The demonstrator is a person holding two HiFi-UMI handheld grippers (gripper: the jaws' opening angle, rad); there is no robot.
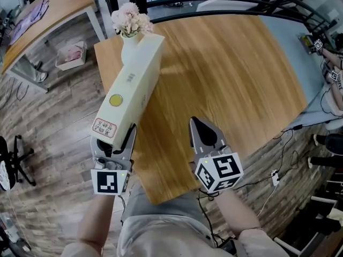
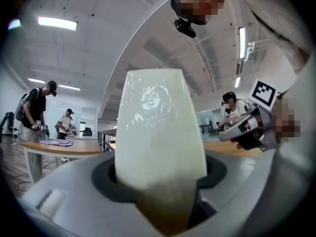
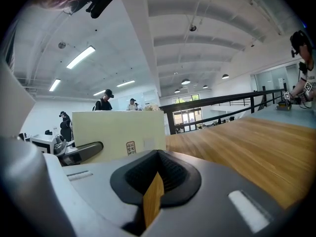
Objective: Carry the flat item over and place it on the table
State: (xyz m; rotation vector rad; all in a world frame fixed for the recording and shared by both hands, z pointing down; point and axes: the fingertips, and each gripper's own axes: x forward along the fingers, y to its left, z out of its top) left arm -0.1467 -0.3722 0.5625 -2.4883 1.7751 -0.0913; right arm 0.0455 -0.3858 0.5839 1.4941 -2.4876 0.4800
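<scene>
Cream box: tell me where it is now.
Head view, left side: the cream box is clamped at its near end in the left gripper, stretching over the wooden table's left corner toward the flower vase.

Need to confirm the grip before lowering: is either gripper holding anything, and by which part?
The left gripper clamps the long cream box by its near end. The right gripper holds nothing.

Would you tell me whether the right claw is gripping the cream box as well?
No, the right claw is apart from the cream box, which only the left claw grips.
</scene>
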